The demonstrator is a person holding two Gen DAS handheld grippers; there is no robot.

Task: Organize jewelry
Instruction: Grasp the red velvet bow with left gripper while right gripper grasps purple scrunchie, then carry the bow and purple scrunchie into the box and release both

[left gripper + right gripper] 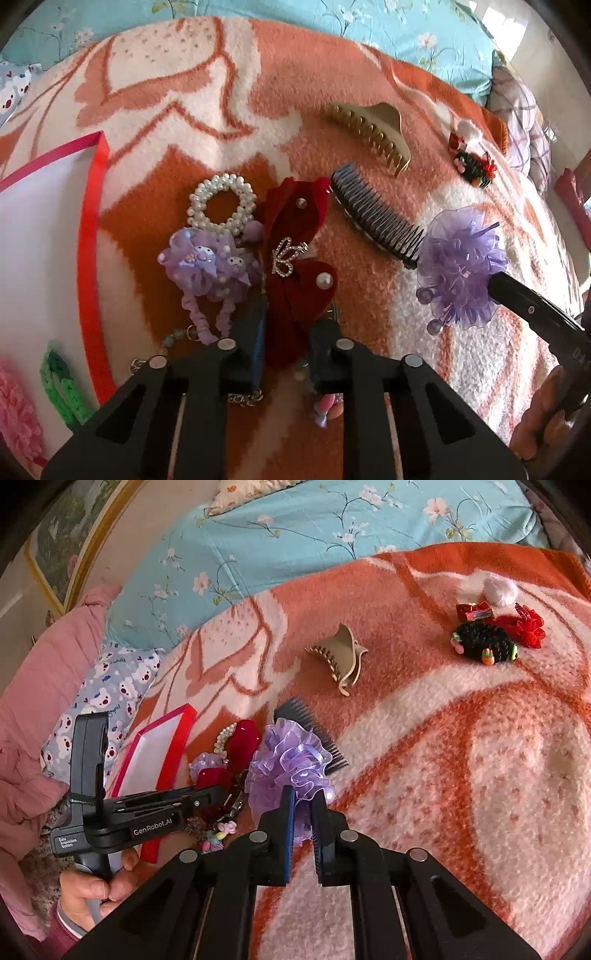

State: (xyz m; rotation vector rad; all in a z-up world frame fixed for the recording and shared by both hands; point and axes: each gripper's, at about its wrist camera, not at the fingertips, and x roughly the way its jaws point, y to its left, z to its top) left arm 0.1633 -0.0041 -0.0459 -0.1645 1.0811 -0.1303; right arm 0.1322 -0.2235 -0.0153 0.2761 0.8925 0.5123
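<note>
My left gripper [286, 325] is shut on a dark red velvet bow [295, 254] with pearls and a rhinestone butterfly, low over the blanket. My right gripper [303, 805] is shut on a purple organza scrunchie [288, 768], which also shows in the left wrist view [461, 266]. A pearl scrunchie [221, 201] and a purple cartoon hair tie [207, 266] lie left of the bow. A black comb [376, 214] and a beige claw clip [373, 133] lie beyond. A red-rimmed white box [92, 206] stands at the left.
A black knitted clip [484, 642] and red hair pieces [524, 626] lie at the far right of the orange-and-white blanket [480, 757]. A green tie [62, 384] and pink fluffy piece [14, 413] lie in the box. Chains and beads [243, 397] lie under my left gripper.
</note>
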